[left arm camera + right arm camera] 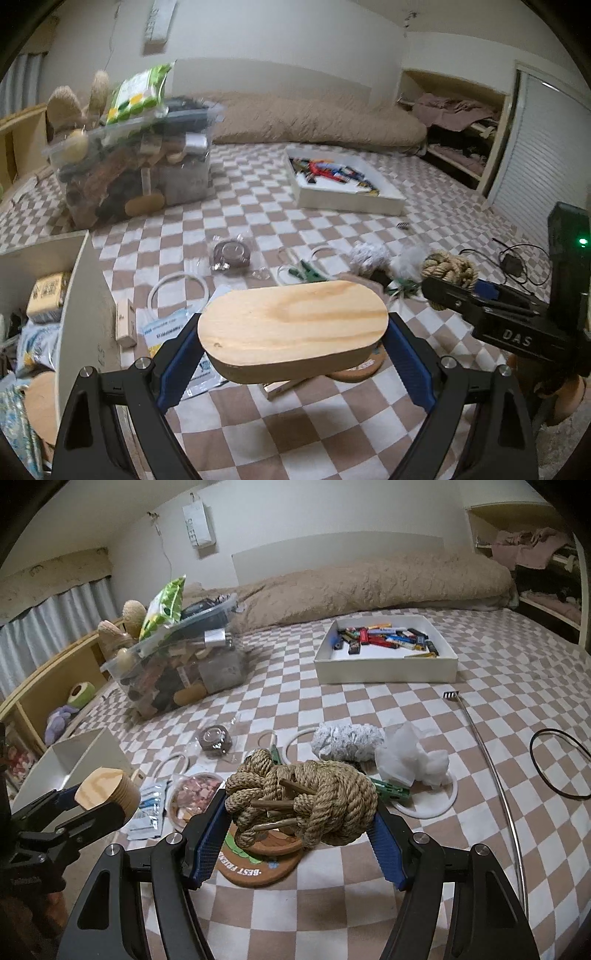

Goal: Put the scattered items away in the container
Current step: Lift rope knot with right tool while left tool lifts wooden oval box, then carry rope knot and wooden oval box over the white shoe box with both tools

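Observation:
My left gripper point(293, 332) is shut on an oval wooden block point(291, 325), held above the checkered cover; it also shows in the right wrist view point(105, 790). My right gripper point(295, 823) is shut on a knotted rope ball point(303, 805) with small sticks in it, held above a round cork coaster point(258, 864); the rope ball also shows in the left wrist view point(448, 267). A white box point(79, 280) with packets inside stands at the left, close to my left gripper. A full clear plastic bin point(140, 166) stands further back left.
Scattered on the cover: white rings point(428, 805), a green clip point(391, 790), crumpled white tissue point(410, 757), a grey fluffy cloth point(347, 738), a wrapped dark item point(216, 740), a snack cup point(195, 797), packets point(147, 812), a metal back-scratcher point(491, 771). A white tray of lighters point(384, 672) sits beyond.

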The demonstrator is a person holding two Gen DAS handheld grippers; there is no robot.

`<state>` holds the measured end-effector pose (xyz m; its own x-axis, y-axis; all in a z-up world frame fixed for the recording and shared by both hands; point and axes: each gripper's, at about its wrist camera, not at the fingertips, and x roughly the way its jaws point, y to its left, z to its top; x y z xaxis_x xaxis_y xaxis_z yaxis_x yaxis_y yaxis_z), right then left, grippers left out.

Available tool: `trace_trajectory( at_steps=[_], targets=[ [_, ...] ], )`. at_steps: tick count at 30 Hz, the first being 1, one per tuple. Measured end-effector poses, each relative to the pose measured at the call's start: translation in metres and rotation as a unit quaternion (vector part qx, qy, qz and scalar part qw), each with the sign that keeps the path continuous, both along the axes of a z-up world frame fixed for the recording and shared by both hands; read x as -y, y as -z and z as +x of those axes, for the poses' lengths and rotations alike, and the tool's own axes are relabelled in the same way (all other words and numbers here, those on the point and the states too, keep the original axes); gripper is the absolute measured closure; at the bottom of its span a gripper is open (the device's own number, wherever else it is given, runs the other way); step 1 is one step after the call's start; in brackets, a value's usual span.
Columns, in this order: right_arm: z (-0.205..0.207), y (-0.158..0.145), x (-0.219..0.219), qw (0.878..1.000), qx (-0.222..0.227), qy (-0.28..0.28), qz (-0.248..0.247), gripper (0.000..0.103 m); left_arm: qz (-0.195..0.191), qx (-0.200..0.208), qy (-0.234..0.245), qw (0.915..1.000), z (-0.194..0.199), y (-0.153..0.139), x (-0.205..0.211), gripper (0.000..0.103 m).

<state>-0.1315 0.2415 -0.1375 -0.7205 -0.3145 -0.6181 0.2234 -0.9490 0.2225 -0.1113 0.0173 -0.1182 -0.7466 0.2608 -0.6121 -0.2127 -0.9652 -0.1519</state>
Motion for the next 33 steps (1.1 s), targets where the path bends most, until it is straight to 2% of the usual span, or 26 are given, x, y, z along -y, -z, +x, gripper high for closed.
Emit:
trace_trajectory(
  at_steps=[8, 18, 24, 28, 33],
  targets=[
    [0.016, -0.033, 0.012, 0.998, -0.056, -0.011, -0.01, 0.032, 0.02, -0.048, -0.001, 0.9987, 0.022, -0.039, 0.012, 0.009],
    [0.031, -0.06, 0.039, 0.994, -0.096, -0.054, -0.02, 0.032, 0.041, -0.09, -0.025, 0.9948, 0.046, -0.075, 0.046, 0.009],
    [0.038, -0.075, 0.053, 0.99, -0.112, -0.077, -0.038, 0.032, 0.053, -0.114, -0.049, 0.9909, 0.06, -0.089, 0.072, 0.009],
    [0.041, -0.085, 0.069, 0.988, -0.128, -0.086, -0.021, 0.032, 0.055, -0.127, -0.064, 0.9883, 0.067, -0.097, 0.088, 0.009],
    [0.044, -0.096, 0.088, 0.985, -0.138, -0.102, -0.023, 0.032, 0.055, -0.145, -0.092, 0.9837, 0.076, -0.106, 0.11, 0.009]
  ],
)
